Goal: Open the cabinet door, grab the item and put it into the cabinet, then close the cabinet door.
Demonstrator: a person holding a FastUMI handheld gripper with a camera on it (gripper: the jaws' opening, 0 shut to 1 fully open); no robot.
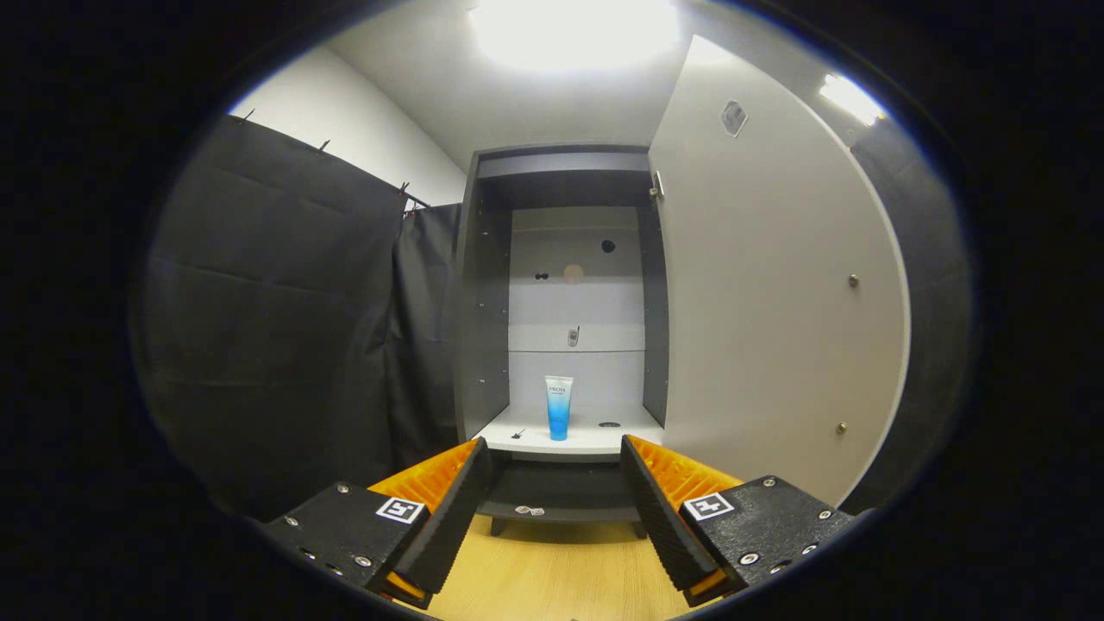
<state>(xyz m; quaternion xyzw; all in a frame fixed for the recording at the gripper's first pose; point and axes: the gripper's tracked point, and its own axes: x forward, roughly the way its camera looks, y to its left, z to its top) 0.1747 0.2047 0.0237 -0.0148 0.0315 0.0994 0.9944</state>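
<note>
A black cloth (285, 328) hangs in folds as the booth's wall, clipped along its top edge to a line in front of a plain white wall (345, 129). Overhead, a bright lamp (573, 26) glares from the white ceiling (517, 95), and a second, smaller light (852, 97) shines further off to the side. Below lies a pale wooden floor (556, 573), with a few small bits scattered near its far edge.
</note>
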